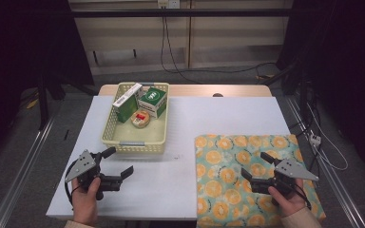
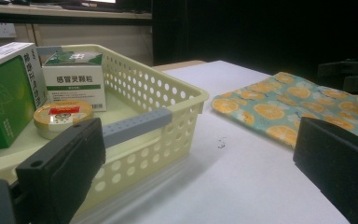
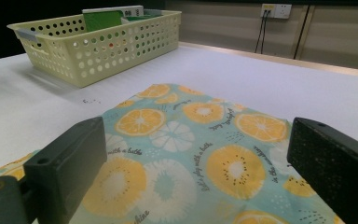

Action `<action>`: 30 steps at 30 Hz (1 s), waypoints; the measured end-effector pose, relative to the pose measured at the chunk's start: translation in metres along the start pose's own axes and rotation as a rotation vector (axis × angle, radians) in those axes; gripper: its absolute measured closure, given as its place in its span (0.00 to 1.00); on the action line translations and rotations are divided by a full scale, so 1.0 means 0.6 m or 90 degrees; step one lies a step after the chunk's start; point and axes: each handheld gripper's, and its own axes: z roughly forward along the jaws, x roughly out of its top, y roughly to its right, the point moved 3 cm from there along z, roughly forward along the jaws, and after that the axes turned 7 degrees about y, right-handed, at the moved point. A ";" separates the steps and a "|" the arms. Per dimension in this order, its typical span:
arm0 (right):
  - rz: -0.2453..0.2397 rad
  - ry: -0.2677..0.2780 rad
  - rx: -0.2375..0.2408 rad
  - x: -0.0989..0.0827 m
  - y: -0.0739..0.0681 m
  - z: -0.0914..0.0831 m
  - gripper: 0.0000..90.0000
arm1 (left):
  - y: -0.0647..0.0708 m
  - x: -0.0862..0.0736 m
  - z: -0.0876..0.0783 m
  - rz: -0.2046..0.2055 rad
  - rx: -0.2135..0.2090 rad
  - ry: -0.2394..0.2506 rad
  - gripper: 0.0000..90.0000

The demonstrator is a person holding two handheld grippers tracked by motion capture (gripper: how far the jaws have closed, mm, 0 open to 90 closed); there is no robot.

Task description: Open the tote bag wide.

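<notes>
White table (image 1: 185, 118) — orange-slice cloth (image 1: 237, 166) flat, teal ground.

Room: dim, dark drapes both sides.
White-topped table (image 1: 218, 118) on grey floor (image 1: 52, 152); beige panelled wall (image 1: 218, 33) behind, wall socket (image 1: 168, 4) with black cables (image 1: 166, 42) hanging; metal floor rails (image 1: 19, 175).

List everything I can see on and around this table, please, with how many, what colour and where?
basket: one, pale yellow, perforated, far left of the table
boxes: two, green and white, standing inside the basket
round tin: one, yellowish with a red label, in the basket before the boxes
cloth: one, teal with orange slices, flat at the near right
table: one, white top
left gripper: one, black, jaws open, near the basket
right gripper: one, black, jaws open, above the cloth
hands: two, at the near edge
</notes>
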 end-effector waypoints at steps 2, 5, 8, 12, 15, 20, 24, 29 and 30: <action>-0.006 -0.003 0.003 0.000 -0.001 0.001 0.06 | 0.000 0.000 0.000 -0.001 -0.001 0.001 0.02; -0.012 -0.007 0.007 0.000 -0.001 0.002 0.06 | -0.001 0.000 0.000 -0.003 -0.004 0.003 0.02; -0.012 -0.008 0.007 -0.001 -0.001 0.004 0.06 | -0.001 0.000 0.000 -0.005 -0.005 0.011 0.02; -0.013 -0.009 0.005 0.000 0.001 0.004 0.06 | -0.002 0.001 0.001 -0.002 -0.005 0.010 0.02; -0.020 -0.022 0.004 -0.001 0.002 0.007 0.06 | -0.002 0.001 -0.001 -0.005 -0.003 0.010 0.02; -0.039 -0.050 0.004 0.009 0.004 0.020 0.06 | -0.002 0.002 -0.002 -0.003 -0.001 0.009 0.02; -0.055 -0.071 0.002 0.028 0.008 0.044 0.07 | -0.004 0.002 -0.005 -0.006 0.004 0.017 0.02; -0.048 -0.099 0.036 0.048 0.014 0.090 0.08 | -0.006 0.000 -0.007 -0.013 0.003 0.022 0.02; -0.048 -0.099 0.036 0.048 0.014 0.090 0.08 | -0.006 0.000 -0.008 -0.014 0.004 0.022 0.02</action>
